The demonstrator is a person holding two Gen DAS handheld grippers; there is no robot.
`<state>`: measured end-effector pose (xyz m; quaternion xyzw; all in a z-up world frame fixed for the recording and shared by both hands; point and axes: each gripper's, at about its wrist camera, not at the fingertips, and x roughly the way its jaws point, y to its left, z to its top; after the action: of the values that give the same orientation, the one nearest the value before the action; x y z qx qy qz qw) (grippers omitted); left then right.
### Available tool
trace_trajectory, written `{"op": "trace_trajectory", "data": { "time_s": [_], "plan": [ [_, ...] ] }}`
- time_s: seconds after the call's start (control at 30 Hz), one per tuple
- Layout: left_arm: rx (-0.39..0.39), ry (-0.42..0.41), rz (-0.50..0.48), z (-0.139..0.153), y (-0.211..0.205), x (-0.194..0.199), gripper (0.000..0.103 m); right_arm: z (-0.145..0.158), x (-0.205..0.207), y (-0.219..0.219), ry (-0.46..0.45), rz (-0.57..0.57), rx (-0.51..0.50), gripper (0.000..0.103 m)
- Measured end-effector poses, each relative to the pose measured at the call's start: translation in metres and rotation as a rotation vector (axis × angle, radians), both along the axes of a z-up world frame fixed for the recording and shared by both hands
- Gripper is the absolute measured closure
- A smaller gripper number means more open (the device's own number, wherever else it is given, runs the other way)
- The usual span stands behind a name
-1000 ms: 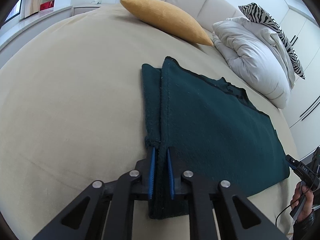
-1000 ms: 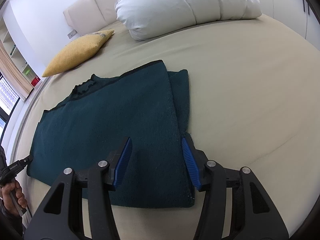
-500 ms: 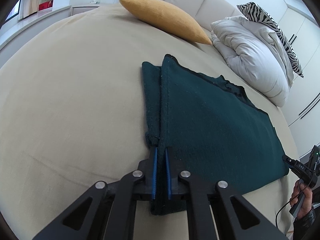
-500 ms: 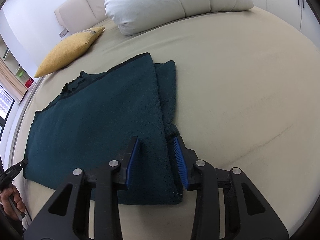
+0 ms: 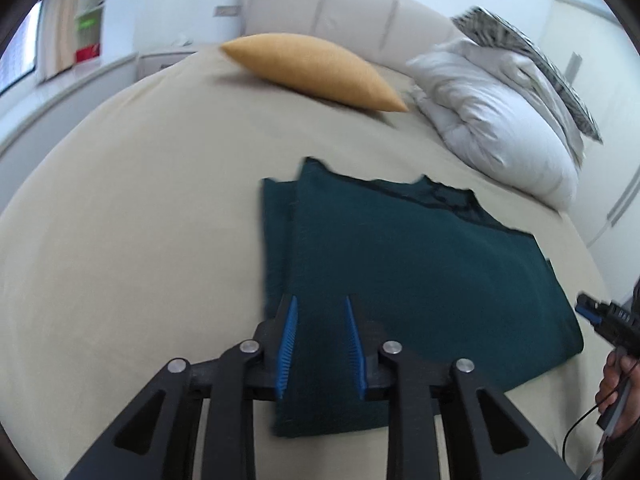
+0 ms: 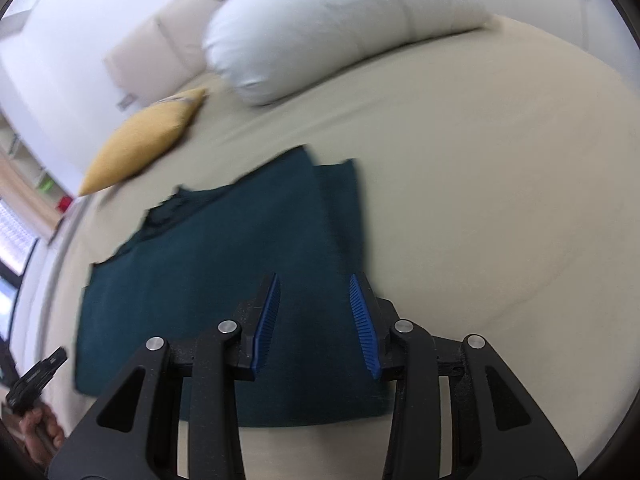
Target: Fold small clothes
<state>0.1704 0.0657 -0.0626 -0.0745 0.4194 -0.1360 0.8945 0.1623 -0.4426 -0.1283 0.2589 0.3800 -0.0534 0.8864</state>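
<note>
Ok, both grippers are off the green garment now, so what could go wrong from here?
The dark green garment is only part folded: a narrow strip shows beside the top layer, so the next fold may come out uneven. The left gripper, jaws just opened and clear of the cloth, hangs over the near hem and could snag it. The yellow cushion and white duvet crowd the far side.

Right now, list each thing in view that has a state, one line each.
dark green garment: flat on the bed, one side folded over, in neither gripper.
left gripper: open, jaws just opened, above the garment's near edge, pads off the cloth.
right gripper: open, holding nothing, above the garment.
yellow cushion: lying on the bed, clear of the garment.
white duvet: bunched near the headboard.
</note>
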Motion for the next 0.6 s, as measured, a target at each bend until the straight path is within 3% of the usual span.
{"op": "trace_trajectory", "data": {
  "time_s": [0.13, 0.27, 0.4, 0.47, 0.6],
  "plan": [
    [0.057, 0.009, -0.117, -0.007, -0.048, -0.007, 0.076, -0.004, 0.027, 0.067, -0.046, 0.302, 0.205, 0.067],
    [0.118, 0.076, -0.173, -0.037, -0.076, -0.012, 0.074, -0.027, 0.046, 0.120, -0.007, 0.467, 0.365, 0.067],
    [0.120, 0.079, -0.156, -0.042, -0.068, -0.011, 0.073, -0.064, 0.059, 0.131, 0.104, 0.449, 0.396, 0.070],
    [0.111, 0.086, -0.151, -0.042, -0.063, -0.009, 0.073, -0.076, 0.058, 0.112, 0.087, 0.405, 0.471, 0.072],
    [0.109, 0.084, -0.150, -0.043, -0.059, -0.009, 0.074, -0.081, 0.044, 0.070, 0.033, 0.304, 0.521, 0.072]
  ]
}}
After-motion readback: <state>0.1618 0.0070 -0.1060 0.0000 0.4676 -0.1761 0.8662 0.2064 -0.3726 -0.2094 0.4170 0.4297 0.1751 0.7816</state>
